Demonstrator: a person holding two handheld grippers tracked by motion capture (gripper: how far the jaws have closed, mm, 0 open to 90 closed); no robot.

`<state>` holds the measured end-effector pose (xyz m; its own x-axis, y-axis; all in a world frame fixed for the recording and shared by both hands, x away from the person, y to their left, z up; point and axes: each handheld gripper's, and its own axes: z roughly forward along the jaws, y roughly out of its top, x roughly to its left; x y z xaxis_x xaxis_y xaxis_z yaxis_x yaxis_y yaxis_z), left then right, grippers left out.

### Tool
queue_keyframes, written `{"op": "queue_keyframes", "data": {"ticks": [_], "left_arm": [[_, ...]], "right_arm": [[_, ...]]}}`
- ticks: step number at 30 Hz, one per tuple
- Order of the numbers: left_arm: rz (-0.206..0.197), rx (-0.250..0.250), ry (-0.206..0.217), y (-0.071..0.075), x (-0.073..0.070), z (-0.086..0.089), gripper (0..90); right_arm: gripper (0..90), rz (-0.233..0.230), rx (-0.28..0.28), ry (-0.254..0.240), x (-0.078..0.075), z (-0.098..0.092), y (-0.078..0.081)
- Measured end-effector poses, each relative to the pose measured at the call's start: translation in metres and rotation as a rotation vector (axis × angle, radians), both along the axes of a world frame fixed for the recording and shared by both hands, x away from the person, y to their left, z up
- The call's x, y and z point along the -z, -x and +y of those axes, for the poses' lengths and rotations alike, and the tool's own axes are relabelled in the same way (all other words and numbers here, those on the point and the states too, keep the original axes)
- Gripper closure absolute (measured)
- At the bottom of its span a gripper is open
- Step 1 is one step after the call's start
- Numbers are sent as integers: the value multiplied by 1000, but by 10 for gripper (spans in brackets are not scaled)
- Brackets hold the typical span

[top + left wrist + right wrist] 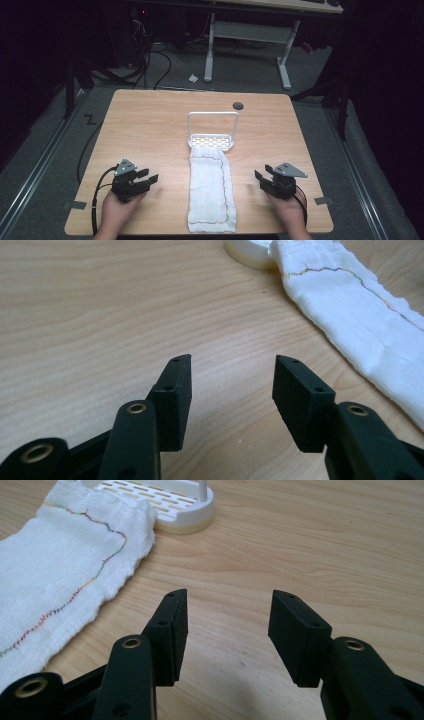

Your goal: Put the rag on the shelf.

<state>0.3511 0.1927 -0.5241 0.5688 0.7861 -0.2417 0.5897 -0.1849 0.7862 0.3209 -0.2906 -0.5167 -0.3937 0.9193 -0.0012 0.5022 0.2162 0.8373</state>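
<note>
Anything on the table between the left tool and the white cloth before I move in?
No. In the high view, bare wood separates the left tool from the white cloth; the left gripper view shows the same.

No legible text (any view)

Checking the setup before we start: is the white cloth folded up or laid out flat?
Laid out flat: the white cloth lies as a long strip on the table, its far end overlapping the white rack.

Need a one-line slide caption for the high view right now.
Both open grippers, left and right, rest on the wooden table flanking a white cloth laid against a white rack.
</note>
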Motion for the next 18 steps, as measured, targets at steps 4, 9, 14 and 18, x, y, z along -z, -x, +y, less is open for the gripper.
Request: {"op": "queue_keyframes", "data": {"ticks": [4, 9, 14, 18], "left_arm": [[12, -13, 33, -1, 1, 2, 486], [22, -20, 46, 0, 3, 3, 477], [29, -4, 66, -2, 5, 1, 498], [29, 12, 66, -3, 4, -6, 556]], "right_arm": [[518, 19, -7, 10, 5, -3, 5], [518, 16, 0, -15, 3, -6, 5], [536, 25, 2, -33, 4, -8, 4], [623, 36, -22, -43, 4, -4, 3]]}}
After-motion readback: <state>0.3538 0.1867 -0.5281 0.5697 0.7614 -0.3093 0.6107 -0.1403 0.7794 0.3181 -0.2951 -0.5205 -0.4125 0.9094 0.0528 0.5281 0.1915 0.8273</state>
